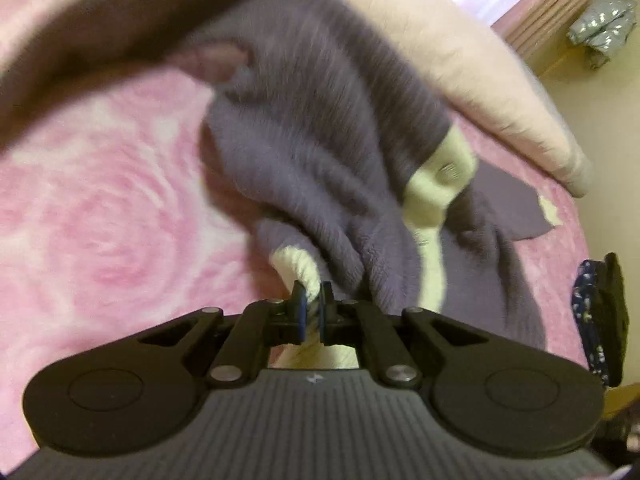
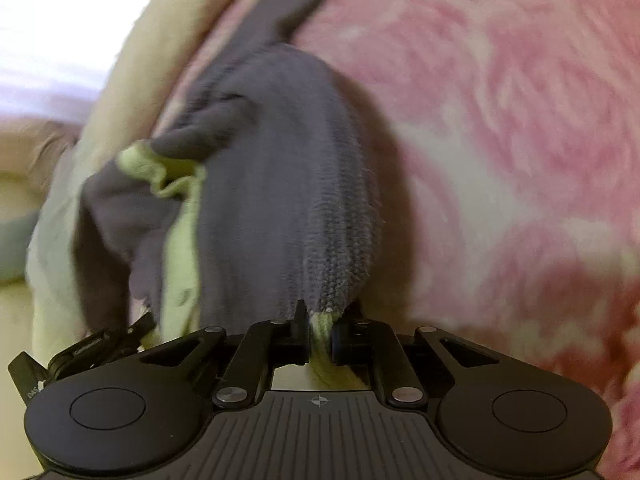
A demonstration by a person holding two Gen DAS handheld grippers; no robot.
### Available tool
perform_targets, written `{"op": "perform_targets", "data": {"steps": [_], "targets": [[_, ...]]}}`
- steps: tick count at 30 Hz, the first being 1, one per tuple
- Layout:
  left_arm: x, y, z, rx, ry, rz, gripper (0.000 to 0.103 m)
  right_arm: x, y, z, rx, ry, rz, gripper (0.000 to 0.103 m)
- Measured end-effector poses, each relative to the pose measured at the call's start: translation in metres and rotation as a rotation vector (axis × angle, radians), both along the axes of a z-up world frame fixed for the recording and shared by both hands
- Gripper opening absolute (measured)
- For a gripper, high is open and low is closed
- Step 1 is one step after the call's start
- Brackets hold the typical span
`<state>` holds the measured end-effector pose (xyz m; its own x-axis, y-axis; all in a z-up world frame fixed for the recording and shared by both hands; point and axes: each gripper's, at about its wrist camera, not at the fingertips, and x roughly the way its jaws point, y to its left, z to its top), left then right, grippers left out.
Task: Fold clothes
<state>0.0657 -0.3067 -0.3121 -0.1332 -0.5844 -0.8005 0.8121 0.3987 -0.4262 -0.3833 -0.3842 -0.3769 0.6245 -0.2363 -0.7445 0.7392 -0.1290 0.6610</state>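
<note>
A purple knit sweater with pale yellow-green trim hangs bunched above a pink rose-patterned blanket. My left gripper is shut on the sweater's pale ribbed trim. In the right wrist view the same sweater hangs from my right gripper, which is shut on its pale trim edge. Both views are blurred by motion. The rest of the sweater's shape is hidden in folds.
A cream pillow or duvet lies along the far side of the bed and shows in the right wrist view. A silver bag sits on the floor. The other gripper shows at the right edge.
</note>
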Motion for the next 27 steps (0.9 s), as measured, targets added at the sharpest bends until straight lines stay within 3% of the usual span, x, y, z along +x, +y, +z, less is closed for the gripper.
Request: {"op": "perform_targets", "data": {"steps": [2,5,7,8,10,11,12,13,14,16,19,23,24,26,27], "targets": [[0.002,0.025,0.044,-0.032,-0.024,0.017,0.002,-0.017,0.006,0.013,0.008,-0.064,0.015,0.007],[-0.003,0.072,0.117,-0.068,-0.023,-0.035,0.003,-0.039,0.012,0.038,0.046,-0.161,0.085,0.007],[-0.016,0.096,0.134,-0.006,0.005,-0.104,0.004,-0.051,0.018,0.051,0.083,-0.186,0.159,0.007],[-0.024,0.107,0.141,0.029,0.02,-0.14,0.005,-0.054,0.022,0.049,0.124,-0.151,0.204,0.007],[-0.039,0.126,0.12,0.167,0.069,-0.159,0.021,-0.058,0.031,0.036,0.201,-0.029,0.269,0.008],[-0.042,0.13,0.106,0.212,0.05,-0.135,0.023,-0.061,0.035,0.027,0.214,0.075,0.276,0.017],[-0.045,0.134,0.092,0.251,0.025,-0.106,0.026,-0.063,0.04,0.019,0.208,0.186,0.287,0.031],[-0.049,0.137,0.077,0.29,0.0,-0.078,0.026,-0.062,0.045,0.013,0.192,0.303,0.305,0.067],[-0.052,0.141,0.063,0.329,-0.025,-0.049,0.027,-0.062,0.05,0.009,0.165,0.378,0.318,0.086],[-0.058,0.148,0.035,0.407,-0.075,0.008,0.032,-0.062,0.056,0.007,0.122,0.393,0.349,0.086],[-0.053,0.153,0.017,0.35,-0.092,0.069,0.047,-0.064,0.064,0.0,0.105,0.386,0.363,0.086],[-0.047,0.156,-0.009,0.276,-0.098,0.14,0.05,-0.069,0.063,-0.015,0.092,0.378,0.313,0.086],[-0.044,0.155,-0.022,0.289,-0.088,0.153,0.047,-0.069,0.062,-0.017,0.068,0.359,0.303,0.086],[-0.042,0.153,-0.038,0.294,-0.042,0.163,0.027,-0.065,0.06,-0.026,0.021,0.321,0.289,0.086],[-0.044,0.151,-0.043,0.28,-0.017,0.159,0.01,-0.061,0.06,-0.032,0.005,0.313,0.287,0.086]]}}
